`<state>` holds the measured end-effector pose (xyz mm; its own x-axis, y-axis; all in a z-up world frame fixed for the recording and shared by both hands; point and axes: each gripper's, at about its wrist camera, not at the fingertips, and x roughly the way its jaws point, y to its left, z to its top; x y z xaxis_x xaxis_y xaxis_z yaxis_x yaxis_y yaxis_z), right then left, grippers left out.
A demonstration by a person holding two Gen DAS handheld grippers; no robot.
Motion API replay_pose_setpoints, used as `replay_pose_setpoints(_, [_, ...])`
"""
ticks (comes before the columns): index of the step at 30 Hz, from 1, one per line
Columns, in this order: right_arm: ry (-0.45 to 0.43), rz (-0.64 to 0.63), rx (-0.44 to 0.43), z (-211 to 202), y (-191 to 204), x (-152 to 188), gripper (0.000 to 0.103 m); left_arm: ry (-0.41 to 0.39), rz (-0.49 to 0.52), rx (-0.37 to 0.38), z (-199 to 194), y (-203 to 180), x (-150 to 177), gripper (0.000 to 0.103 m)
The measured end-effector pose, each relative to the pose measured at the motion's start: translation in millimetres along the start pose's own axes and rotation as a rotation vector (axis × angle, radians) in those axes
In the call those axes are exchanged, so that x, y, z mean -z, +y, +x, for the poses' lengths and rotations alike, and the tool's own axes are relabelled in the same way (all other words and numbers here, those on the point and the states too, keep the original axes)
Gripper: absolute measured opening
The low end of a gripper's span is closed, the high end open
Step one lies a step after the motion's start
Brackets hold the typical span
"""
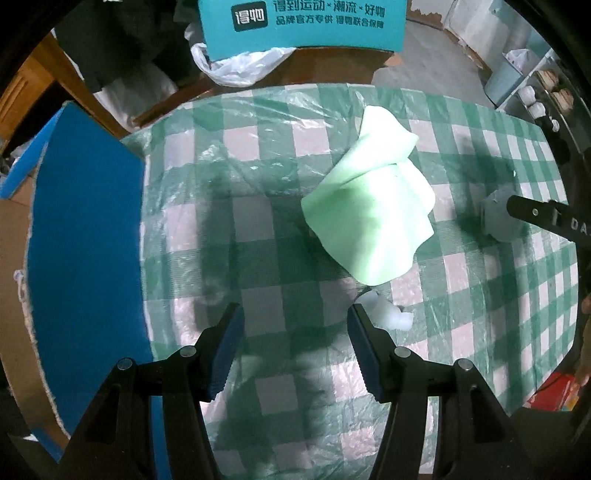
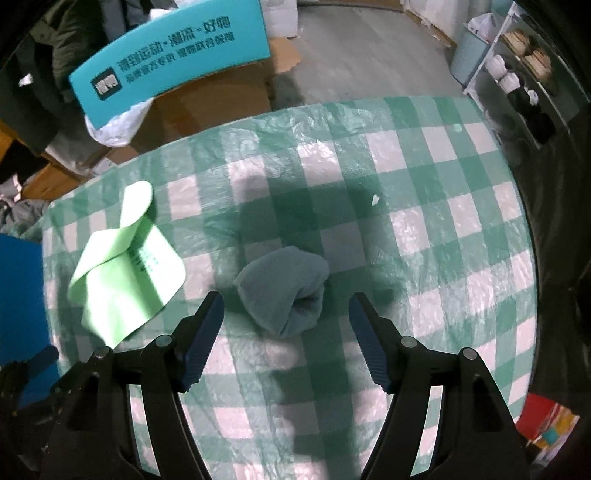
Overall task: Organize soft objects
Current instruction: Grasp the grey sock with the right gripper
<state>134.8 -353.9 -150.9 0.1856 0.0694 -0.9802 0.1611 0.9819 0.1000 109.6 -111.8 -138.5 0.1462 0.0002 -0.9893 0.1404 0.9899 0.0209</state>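
Observation:
A light green cloth [image 1: 373, 206] lies crumpled on the green checked tablecloth [image 1: 258, 229]; it also shows in the right wrist view [image 2: 125, 273] at the left. A rolled grey sock bundle [image 2: 288, 291] lies just ahead of my right gripper [image 2: 286, 314], whose jaws are open on either side of it. The bundle also shows in the left wrist view [image 1: 498, 218], with the right gripper's finger over it. My left gripper [image 1: 295, 325] is open and empty, short of the green cloth. A small white soft piece [image 1: 388, 314] lies by its right finger.
A blue flat bin or board [image 1: 85, 251] stands at the table's left edge. A teal printed box [image 1: 303, 22] and a white plastic bag [image 1: 240, 66] sit beyond the far edge. Shelves with shoes [image 2: 524, 74] stand at the right.

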Motion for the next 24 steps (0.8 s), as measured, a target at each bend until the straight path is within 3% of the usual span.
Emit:
replay_pose_setpoints(7, [0.029,0.048,-0.021,22.5,-9.4,-3.9,0.071,0.032,0.001,0.019,11.7,-5.2,-3.5,0.059])
replay_pose_setpoints(14, [0.038,0.056,-0.042,36.7,-9.1,1.6,0.07,0.058,-0.081,0.078,19.0,5.1,-5.0,0.059])
replay_pose_setpoints(16, [0.043,0.03,-0.041,39.7,-3.4,3.7,0.066,0.056,-0.109,0.099,19.0,8.7,-4.8,0.059])
replay_pose_setpoints(18, [0.03,0.012,-0.018,39.9,1.7,5.9,0.049,0.058,-0.121,0.118,19.1,11.5,-2.3,0.059])
replay_pose_setpoints(21, [0.028,0.005,-0.044,37.1,5.2,10.2,0.037,0.061,-0.114,0.127,18.8,10.4,0.1,0.059])
replay_pose_setpoints(24, [0.026,0.009,-0.06,32.2,6.7,17.9,0.03,0.064,-0.108,0.129,20.2,7.1,2.1,0.059])
